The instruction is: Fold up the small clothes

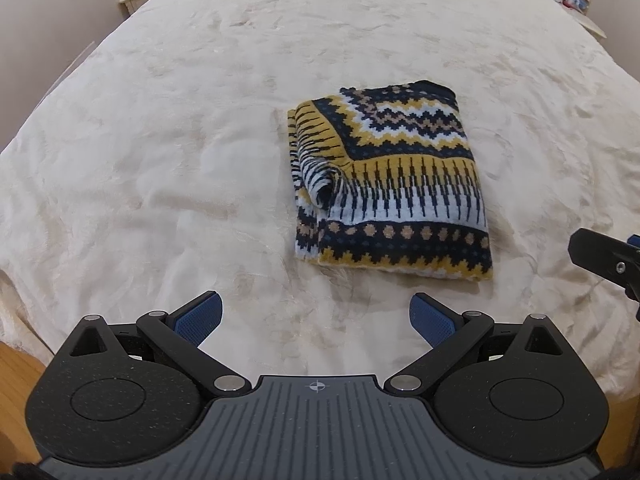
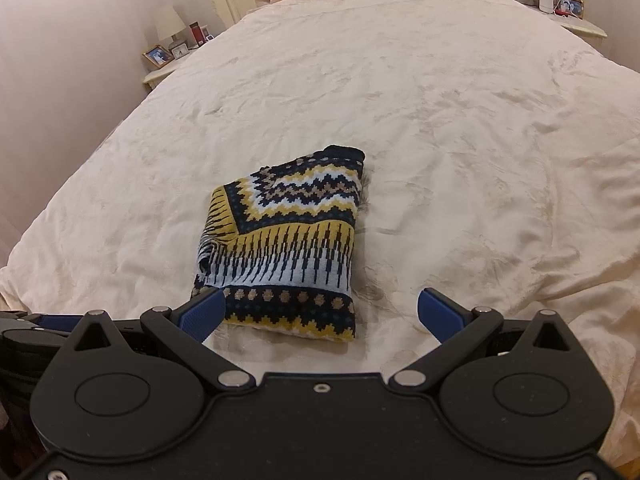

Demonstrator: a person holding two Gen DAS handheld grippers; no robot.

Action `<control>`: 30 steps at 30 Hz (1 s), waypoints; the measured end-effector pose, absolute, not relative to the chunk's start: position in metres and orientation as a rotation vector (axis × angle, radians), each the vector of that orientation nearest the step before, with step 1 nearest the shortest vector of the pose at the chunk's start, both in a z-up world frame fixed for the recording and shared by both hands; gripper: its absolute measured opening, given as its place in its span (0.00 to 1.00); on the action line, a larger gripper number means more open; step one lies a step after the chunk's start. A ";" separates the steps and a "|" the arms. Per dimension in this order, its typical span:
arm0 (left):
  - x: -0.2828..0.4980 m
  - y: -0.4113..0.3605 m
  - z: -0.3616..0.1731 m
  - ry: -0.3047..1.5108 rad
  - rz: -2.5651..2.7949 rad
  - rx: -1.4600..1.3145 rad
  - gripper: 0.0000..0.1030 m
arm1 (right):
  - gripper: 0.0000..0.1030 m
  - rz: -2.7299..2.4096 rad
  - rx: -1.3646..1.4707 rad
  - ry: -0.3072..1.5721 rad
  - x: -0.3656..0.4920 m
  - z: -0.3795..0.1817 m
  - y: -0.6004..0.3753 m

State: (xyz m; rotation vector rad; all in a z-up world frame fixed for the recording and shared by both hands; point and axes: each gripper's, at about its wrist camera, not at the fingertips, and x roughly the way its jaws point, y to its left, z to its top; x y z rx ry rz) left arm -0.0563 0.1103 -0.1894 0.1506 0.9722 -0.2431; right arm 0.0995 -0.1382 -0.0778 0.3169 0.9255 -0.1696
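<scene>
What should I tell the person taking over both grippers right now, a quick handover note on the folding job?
Left gripper: open, holding nothing, hovering over bare bedspread short of the garment.
Right gripper: open, holding nothing, at the garment's near edge; whether its left finger touches the knit cannot be told.
Patterned knit garment: lies on the cream bedspread, folded into a compact, roughly rectangular stack.
Done: the main folds appear finished.
Left: the left side shows a loose rolled bulge of fabric; probably tuck or flatten it, then square up the edges. No other clothes are in view.
</scene>
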 end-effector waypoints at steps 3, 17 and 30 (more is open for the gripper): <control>-0.056 0.112 -0.190 0.971 -0.235 0.151 0.99 | 0.99 -0.171 0.319 0.926 0.100 -0.079 -0.139; -0.053 0.114 -0.188 0.964 -0.206 0.145 0.99 | 0.99 -0.169 0.323 0.949 0.098 -0.086 -0.144; -0.048 0.117 -0.194 0.990 -0.199 0.151 0.99 | 0.99 -0.151 0.331 0.982 0.105 -0.096 -0.142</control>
